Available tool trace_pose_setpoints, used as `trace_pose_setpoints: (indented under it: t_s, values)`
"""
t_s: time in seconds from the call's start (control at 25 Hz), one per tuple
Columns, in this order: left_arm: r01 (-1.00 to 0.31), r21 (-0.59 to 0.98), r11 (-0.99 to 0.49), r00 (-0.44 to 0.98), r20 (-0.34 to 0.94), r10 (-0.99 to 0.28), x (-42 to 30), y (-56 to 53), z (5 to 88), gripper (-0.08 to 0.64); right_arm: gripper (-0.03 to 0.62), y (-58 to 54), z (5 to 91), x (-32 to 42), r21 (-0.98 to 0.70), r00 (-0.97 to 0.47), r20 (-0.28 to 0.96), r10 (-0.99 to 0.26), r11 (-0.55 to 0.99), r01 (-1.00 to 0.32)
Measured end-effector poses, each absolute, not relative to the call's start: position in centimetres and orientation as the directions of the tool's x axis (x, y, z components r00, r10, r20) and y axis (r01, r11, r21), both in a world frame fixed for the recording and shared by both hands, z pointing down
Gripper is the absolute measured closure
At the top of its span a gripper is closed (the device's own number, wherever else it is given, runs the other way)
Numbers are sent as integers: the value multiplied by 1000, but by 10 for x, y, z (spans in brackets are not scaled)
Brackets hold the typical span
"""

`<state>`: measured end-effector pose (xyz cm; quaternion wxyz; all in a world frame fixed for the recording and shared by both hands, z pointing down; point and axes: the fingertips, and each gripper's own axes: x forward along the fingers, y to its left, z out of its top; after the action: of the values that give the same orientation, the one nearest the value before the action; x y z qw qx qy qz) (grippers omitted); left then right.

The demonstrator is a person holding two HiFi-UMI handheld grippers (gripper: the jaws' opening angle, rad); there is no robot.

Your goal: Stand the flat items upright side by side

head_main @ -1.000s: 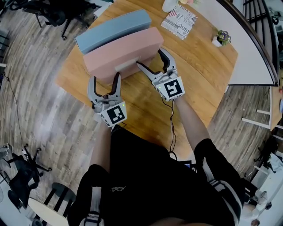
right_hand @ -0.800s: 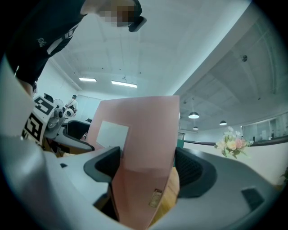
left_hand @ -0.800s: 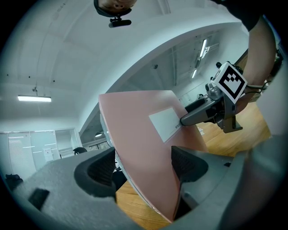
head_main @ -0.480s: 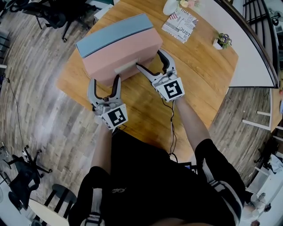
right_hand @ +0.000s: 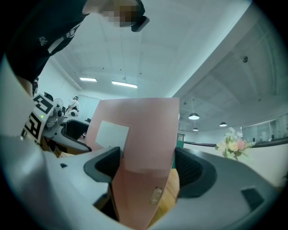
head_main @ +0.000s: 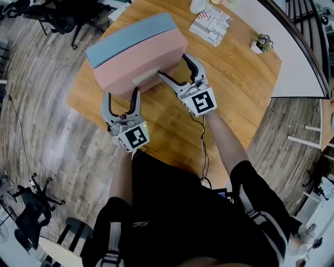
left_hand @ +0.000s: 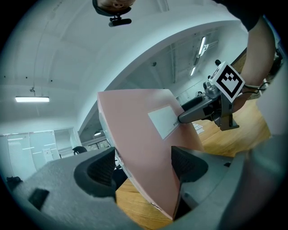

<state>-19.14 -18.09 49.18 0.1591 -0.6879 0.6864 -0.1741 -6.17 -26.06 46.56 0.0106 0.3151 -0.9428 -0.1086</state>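
Of the blue item [head_main: 130, 32] only a long upper strip showed in the head view, because the pink item [head_main: 141, 60] stood in front of it and covered the rest; the two lay against each other along their length on the wooden counter [head_main: 235, 78]. Whether the pink item was fully upright or a little tilted could not be decided from above, and its lower edge was partly hidden behind the jaws. At the top border a white vase [head_main: 198, 5] was cut off by the frame, beside a folded printed paper [head_main: 211, 23], and a small potted plant [head_main: 261, 43] stood well apart near the far rim. The left hand-held gripper [head_main: 121, 95] was at the near left corner of the pink item. In the left gripper view its jaws were spread wide over the thickness of that corner: the right pad lay on the broad face which carried a white label [left_hand: 164, 121], and the left pad met the opposite side only near its tip, with wood visible under the corner. The right hand-held gripper [head_main: 173, 66] held the other end of the same item. In the right gripper view its jaws were also wide apart and closed on the pink slab, both pads touching it, while a narrow gap with wood appeared lower by the right pad
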Motion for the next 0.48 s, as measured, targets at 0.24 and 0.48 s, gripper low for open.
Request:
trace_pose_setpoints:
  t_s: [0.24,0.48]
  values:
    - [-900,-434,-40,10,71,-997,-188,-176,494,176,206,-258,467,-56,173,-790,-42,-611,775,-608]
    - [-915,-398,-60,16,115,-993,-192,-173,498,176,199,-253,473,-47,156,-771,-13,-637,760,-631]
